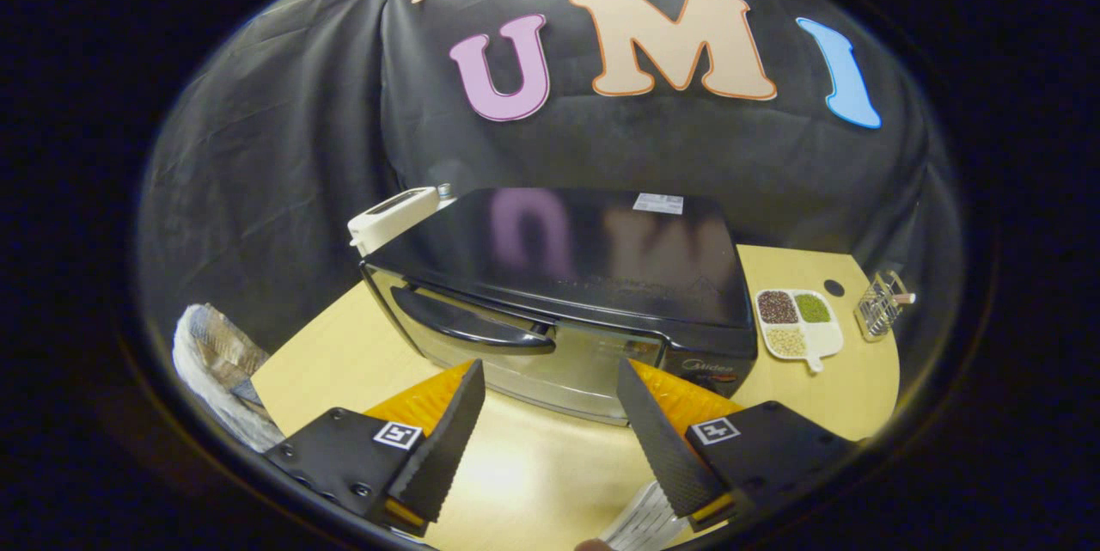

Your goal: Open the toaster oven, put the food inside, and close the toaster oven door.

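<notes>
Claw (550, 413): wide open, holding nothing, fingers (447, 439) above bare worktop (533, 474).
Oven (559, 293): at 12 o'clock, just beyond fingertips, door shut, dark handle (468, 323) toward 11 o'clock.
Dish (797, 323): at 2 o'clock, right of oven, four compartments, three holding dark, green and pale grains.
Rack (881, 304): small wire one, beyond dish.
Timer (394, 218): white, behind oven's left corner.
Bundle (219, 366): wrapped, at 9 o'clock, off worktop's left edge.

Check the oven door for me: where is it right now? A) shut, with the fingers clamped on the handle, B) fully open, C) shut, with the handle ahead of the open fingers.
C: the door sits flush, and the handle lies just beyond the open gripper, untouched.
</notes>
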Demonstrator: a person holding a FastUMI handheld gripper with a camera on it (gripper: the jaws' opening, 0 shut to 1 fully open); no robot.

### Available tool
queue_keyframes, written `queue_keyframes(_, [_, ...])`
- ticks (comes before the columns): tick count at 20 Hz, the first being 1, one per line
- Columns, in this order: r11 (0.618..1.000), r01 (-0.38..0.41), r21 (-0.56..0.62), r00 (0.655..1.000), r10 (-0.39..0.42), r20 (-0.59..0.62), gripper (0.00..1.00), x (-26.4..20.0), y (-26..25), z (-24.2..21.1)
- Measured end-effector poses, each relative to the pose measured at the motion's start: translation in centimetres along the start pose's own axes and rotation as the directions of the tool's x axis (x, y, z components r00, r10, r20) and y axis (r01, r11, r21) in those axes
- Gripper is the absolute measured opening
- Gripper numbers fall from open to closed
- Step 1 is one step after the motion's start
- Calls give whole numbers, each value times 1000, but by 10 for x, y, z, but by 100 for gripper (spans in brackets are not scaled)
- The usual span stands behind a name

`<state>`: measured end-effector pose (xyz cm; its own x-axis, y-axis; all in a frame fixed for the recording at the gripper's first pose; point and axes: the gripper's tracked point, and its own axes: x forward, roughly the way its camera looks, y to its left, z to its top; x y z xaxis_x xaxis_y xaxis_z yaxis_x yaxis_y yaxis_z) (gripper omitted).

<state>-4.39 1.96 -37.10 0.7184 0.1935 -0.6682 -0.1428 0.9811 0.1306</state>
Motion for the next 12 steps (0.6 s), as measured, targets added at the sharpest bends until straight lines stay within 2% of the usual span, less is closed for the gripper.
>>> queue_keyframes(4, [1000,24,6,999,-24,22,98,-14,-16,-5])
queue_keyframes(8, [992,117,43,986,-121,111,98,-56,-70,20])
queue_keyframes(10, [982,177,72,966,-187,178,98,-86,-107,49])
queue_keyframes(12, [965,249,88,929,-263,260,97,-114,-146,82])
